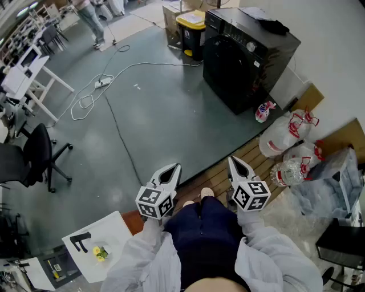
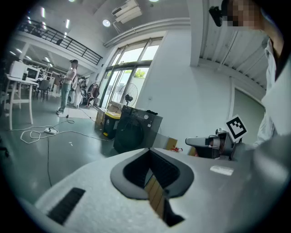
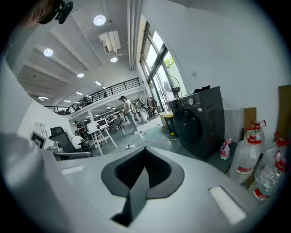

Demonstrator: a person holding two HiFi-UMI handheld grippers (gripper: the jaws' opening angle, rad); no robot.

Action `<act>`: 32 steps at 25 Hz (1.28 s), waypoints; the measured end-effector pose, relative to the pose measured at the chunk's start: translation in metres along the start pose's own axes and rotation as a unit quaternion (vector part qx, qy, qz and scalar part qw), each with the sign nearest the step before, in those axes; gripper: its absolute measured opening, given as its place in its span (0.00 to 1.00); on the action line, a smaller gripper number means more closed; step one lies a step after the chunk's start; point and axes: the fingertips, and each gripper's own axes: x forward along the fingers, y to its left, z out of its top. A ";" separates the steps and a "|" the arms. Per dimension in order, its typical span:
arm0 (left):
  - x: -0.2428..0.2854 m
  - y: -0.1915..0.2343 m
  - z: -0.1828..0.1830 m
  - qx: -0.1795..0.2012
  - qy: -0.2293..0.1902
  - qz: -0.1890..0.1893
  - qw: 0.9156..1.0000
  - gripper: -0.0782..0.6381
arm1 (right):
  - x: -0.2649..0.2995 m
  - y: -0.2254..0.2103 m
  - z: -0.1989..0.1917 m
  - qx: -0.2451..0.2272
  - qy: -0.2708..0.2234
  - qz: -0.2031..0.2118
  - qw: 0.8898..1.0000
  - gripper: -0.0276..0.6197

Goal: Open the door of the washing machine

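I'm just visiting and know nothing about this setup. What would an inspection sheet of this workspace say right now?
Surface: grey floor, wooden boards underfoot.
Job's things: black washing machine across the floor, round door shut, nothing touching it.
Clutter: plastic bottles, white bags and a spray bottle beside the machine; yellow-lidded bin next to it.
Tongs: left tongs and right tongs both shut, empty, held out front.
Cables: white cable with power strip, black cable, both loose on the floor.
Surroundings: office chair, white desks, a person far off.
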 end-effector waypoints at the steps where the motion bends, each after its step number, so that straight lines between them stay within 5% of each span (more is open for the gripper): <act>1: -0.003 0.001 -0.003 0.000 0.001 0.000 1.000 0.11 | -0.002 0.002 -0.003 -0.001 0.000 -0.001 1.000 0.05; 14: -0.023 0.003 -0.013 0.003 -0.011 0.014 1.000 0.11 | -0.022 -0.002 -0.017 0.017 -0.016 -0.036 0.999 0.05; 18: -0.024 0.007 -0.022 -0.009 -0.001 0.008 1.000 0.35 | -0.022 0.004 -0.024 0.021 -0.016 -0.029 0.999 0.05; 24: -0.019 0.030 -0.021 -0.025 0.002 0.023 0.999 0.45 | -0.002 0.007 -0.022 0.030 -0.004 -0.024 0.999 0.05; 32: 0.042 0.074 0.017 -0.033 -0.007 0.019 0.999 0.44 | 0.070 -0.013 0.005 0.029 0.014 -0.017 0.999 0.05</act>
